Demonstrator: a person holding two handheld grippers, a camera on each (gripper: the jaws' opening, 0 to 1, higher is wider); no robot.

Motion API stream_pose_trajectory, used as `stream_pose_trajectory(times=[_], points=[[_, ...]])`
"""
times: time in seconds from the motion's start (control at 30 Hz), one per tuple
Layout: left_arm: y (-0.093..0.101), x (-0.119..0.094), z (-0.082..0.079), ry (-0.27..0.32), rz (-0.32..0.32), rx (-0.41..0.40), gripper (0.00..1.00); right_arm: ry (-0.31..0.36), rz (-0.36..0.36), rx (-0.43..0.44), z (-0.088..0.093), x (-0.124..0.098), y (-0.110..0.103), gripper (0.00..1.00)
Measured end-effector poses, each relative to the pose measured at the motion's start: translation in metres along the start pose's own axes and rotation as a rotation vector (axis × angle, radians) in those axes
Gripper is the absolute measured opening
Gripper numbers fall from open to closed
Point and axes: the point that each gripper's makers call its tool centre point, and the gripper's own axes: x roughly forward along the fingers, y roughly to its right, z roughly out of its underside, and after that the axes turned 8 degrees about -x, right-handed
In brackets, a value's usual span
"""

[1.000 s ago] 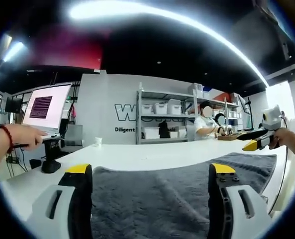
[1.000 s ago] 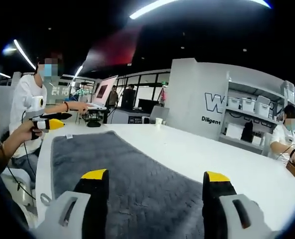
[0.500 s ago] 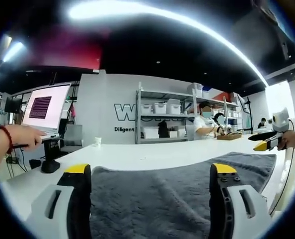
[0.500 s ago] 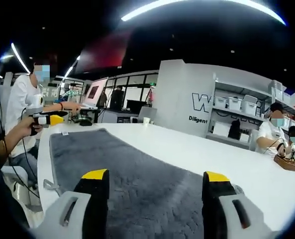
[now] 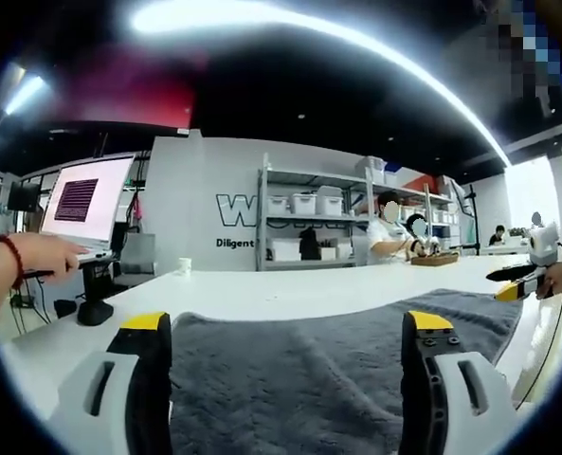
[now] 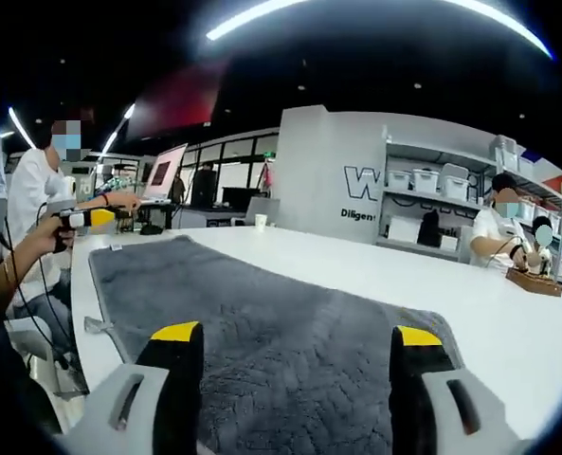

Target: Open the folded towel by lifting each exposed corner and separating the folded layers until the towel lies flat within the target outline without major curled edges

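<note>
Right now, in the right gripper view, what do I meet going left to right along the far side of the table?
Left gripper → monitor → white paper cup → shelving with white bins → wooden tray.

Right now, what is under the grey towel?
The grey towel lies spread on a white table, whose bare top shows around it. Any target outline beneath is covered, so it cannot be seen.
</note>
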Motion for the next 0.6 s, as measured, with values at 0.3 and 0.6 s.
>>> stream_pose_trajectory(times=[0.3, 0.6], points=[[-0.0012, -0.0007, 0.0004, -0.005, -0.010, 0.007, 0.99, 0.022, -0.002, 0.025, -0.0036, -0.0009, -0.0006, 0.81], [-0.0022, 0.0002, 0.0036, -0.014, -0.011, 0.008, 0.99, 0.036, -0.005, 0.021, -0.0084, 0.0005, -0.0019, 0.79]])
